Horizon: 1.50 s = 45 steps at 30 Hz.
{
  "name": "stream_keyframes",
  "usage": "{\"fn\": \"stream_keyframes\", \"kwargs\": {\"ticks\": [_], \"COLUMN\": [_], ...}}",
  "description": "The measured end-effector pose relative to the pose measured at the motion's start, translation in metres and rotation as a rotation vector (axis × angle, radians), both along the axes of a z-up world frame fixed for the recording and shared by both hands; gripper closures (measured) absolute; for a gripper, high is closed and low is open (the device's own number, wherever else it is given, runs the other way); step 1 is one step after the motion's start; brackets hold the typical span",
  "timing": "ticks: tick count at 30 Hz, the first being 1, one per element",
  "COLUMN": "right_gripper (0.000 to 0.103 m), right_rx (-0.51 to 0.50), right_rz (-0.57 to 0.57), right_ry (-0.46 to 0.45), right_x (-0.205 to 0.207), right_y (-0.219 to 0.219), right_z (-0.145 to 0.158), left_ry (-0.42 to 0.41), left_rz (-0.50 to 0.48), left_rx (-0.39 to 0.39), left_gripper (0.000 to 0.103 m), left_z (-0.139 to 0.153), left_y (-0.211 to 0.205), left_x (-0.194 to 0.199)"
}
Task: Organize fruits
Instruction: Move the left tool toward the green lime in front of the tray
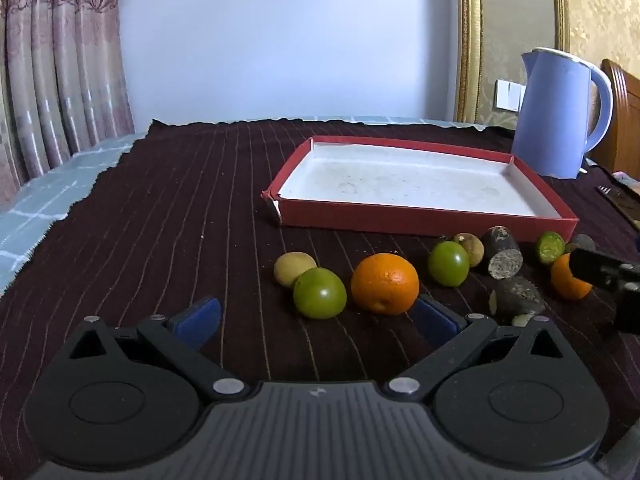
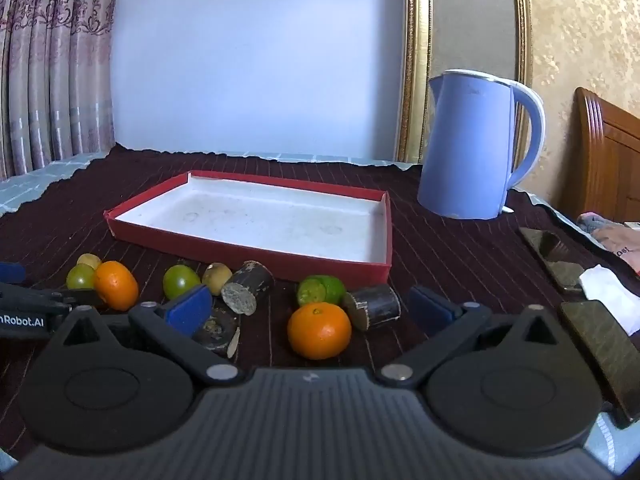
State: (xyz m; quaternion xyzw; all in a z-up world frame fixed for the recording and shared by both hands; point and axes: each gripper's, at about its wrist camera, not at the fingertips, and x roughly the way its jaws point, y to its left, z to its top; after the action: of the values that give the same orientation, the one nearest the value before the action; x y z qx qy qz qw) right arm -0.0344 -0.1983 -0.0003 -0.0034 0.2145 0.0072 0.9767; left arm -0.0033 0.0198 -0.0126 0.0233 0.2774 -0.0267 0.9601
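The table (image 1: 120, 240) carries a dark striped cloth (image 1: 180, 208) that stops short of the left and far edges, leaving pale checked covering bare there. A blue kettle (image 2: 468, 148) stands upright at the far right of the cloth, just beside the far right corner of the red tray (image 2: 256, 256). That tray, white inside and holding nothing, lies flat near the middle of the cloth, toward its far edge. The fruits are all on the cloth in a loose row along the tray's near wall, none inside it. My left tongs (image 1: 316, 320) are spread wide, pinching nothing; ahead of them, about level with the tips, lie a large orange (image 1: 385, 283) and a green fruit (image 1: 319, 293), the green one touching a yellowish fruit (image 1: 291, 269) behind it. My right tongs (image 2: 310, 307) are likewise spread wide and grip nothing; a second orange (image 2: 319, 330) lies on the cloth in the gap between the fingers, touching neither. Just behind it sits a cut green citrus (image 2: 320, 289), with a dark cut stalk piece (image 2: 376, 306) beside it toward the right edge. Two more stalk pieces (image 2: 247, 287) lie toward the left, one partly hidden by my left finger pad. A second green fruit (image 2: 181, 281) and a small yellowish fruit (image 2: 216, 277) rest between those pieces and the large orange.
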Motion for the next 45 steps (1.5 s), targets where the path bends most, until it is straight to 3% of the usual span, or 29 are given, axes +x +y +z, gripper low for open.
{"fn": "stream_keyframes", "kwargs": {"ticks": [11,23,32,42,45], "right_gripper": [0.0,0.0,0.0,0.0,0.0], "right_rx": [0.028,0.02,0.029,0.012,0.012], "right_rz": [-0.016,-0.006,0.004,-0.011,-0.016], "right_ry": [-0.004,-0.002,0.01,0.006,0.008], "right_x": [0.0,0.001,0.004,0.004,0.005], "right_y": [-0.005,-0.005,-0.007,-0.009,-0.011], "right_z": [0.001,0.001,-0.002,-0.005,-0.006], "left_ry": [0.02,0.03,0.042,0.042,0.035], "left_rz": [0.02,0.079,0.052,0.052,0.042], "left_rx": [0.042,0.08,0.036,0.044,0.044], "left_gripper": [0.0,0.0,0.0,0.001,0.009], "left_z": [-0.002,-0.005,-0.004,-0.01,-0.008], "left_y": [-0.009,0.008,0.018,0.013,0.011], "left_x": [0.004,0.01,0.019,0.029,0.032]}}
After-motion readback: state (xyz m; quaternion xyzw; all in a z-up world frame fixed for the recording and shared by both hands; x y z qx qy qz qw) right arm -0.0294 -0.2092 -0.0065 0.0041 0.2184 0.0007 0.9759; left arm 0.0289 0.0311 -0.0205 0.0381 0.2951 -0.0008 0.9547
